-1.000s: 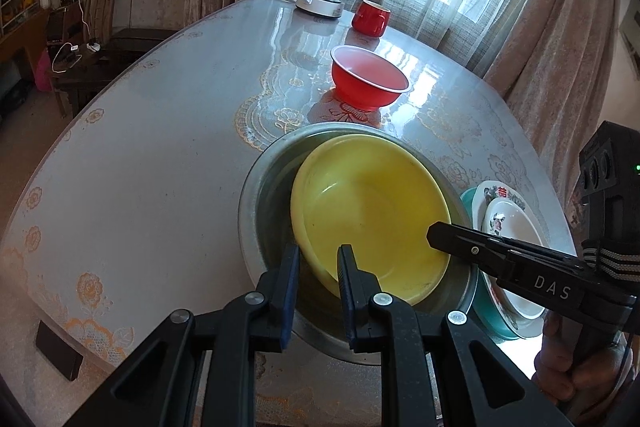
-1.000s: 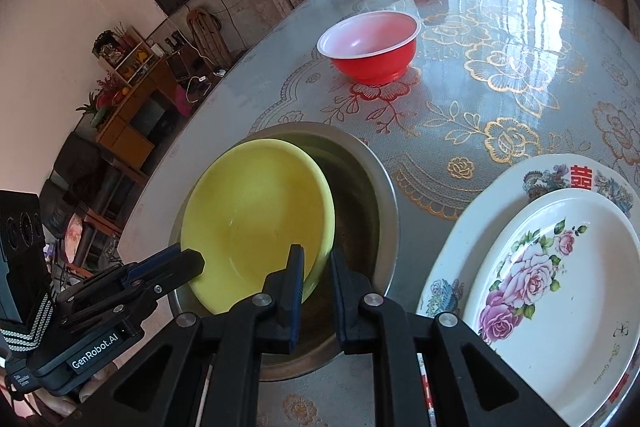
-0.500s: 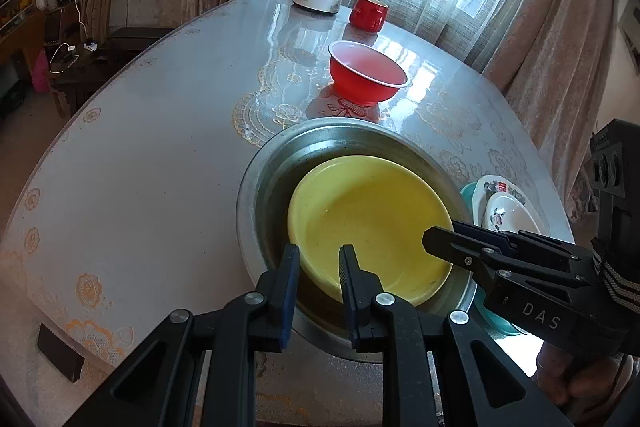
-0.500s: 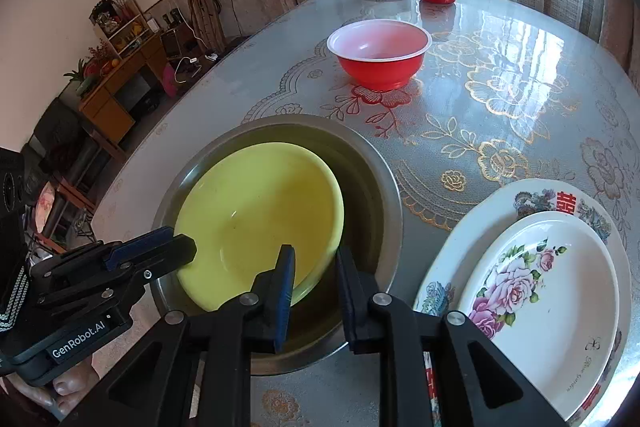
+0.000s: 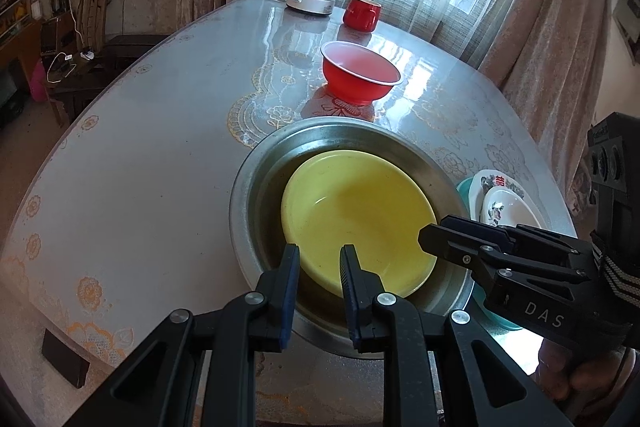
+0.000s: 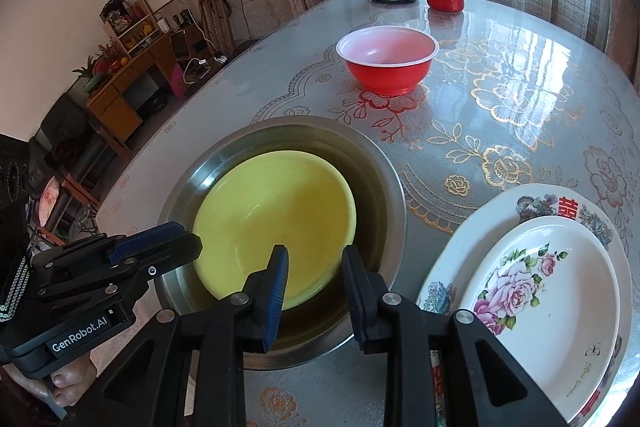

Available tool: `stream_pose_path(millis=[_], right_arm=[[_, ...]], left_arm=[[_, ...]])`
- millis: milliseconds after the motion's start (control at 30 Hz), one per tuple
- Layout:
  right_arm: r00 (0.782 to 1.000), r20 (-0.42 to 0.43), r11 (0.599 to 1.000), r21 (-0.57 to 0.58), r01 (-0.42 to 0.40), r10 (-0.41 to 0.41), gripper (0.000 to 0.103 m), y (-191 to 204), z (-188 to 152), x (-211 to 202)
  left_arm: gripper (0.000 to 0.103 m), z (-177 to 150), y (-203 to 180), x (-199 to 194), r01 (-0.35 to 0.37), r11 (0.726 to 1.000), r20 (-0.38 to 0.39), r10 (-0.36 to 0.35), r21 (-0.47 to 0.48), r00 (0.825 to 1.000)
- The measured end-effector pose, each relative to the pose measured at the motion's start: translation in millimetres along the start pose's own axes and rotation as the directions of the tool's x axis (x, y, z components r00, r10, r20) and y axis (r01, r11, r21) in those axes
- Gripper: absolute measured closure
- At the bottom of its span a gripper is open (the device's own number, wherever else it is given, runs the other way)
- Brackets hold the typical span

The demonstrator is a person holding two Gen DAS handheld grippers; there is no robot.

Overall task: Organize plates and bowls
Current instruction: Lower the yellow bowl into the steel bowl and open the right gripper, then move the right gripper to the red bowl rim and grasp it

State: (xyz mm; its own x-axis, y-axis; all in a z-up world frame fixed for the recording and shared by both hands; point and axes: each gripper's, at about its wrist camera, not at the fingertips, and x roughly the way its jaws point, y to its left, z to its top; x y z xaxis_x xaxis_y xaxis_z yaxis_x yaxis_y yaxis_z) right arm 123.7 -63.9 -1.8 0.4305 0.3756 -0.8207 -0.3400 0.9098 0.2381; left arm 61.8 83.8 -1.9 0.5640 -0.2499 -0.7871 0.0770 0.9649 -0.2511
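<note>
Yellow bowl point(image 6: 276, 223) sits nested in steel basin point(image 6: 384, 195); R gripper point(image 6: 314, 267) jaws opening off its rim, nothing pinched, L gripper point(image 5: 316, 263) narrowly parted, empty; next prob. red bowl point(image 6: 387, 65), needs wider spread.

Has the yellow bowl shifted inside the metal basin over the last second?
Yes. The yellow bowl was propped tilted against the metal basin's wall; it now lies settled down flat inside it, with the right gripper opening and its fingers off the bowl.

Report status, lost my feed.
Right gripper opening, nothing gripped; left gripper open. Yellow bowl sits in steel basin. Nothing blocking.
</note>
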Motion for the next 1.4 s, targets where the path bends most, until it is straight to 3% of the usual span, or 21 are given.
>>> stream_pose_path(millis=[333,733,1100,1400], right_arm=[[0.998,-0.018,0.998,-0.001,-0.060,0.060,0.075,0.8,-6.5,-5.3],[0.995,0.087,0.992,0.111,-0.066,0.057,0.073,-23.0,-3.1,-23.3],[0.985,0.159,0.979,0.178,-0.098,0.069,0.070,-40.5,-5.6,-31.6],[0.986,0.158,0.969,0.231,-0.091,0.055,0.070,-54.8,-2.5,-27.3]], left_arm=[[0.082,-2.2,-4.6,-6.3,0.012,0.999,0.015,-0.013,0.032,1.000],[0.077,7.5,-11.8,-10.6,-0.062,0.997,0.059,0.059,0.050,0.997],[0.075,10.4,-16.5,-6.6,-0.074,0.995,0.053,0.071,0.065,0.996],[0.075,15.4,-16.6,-4.2,-0.084,0.994,0.053,0.080,0.071,0.995]])
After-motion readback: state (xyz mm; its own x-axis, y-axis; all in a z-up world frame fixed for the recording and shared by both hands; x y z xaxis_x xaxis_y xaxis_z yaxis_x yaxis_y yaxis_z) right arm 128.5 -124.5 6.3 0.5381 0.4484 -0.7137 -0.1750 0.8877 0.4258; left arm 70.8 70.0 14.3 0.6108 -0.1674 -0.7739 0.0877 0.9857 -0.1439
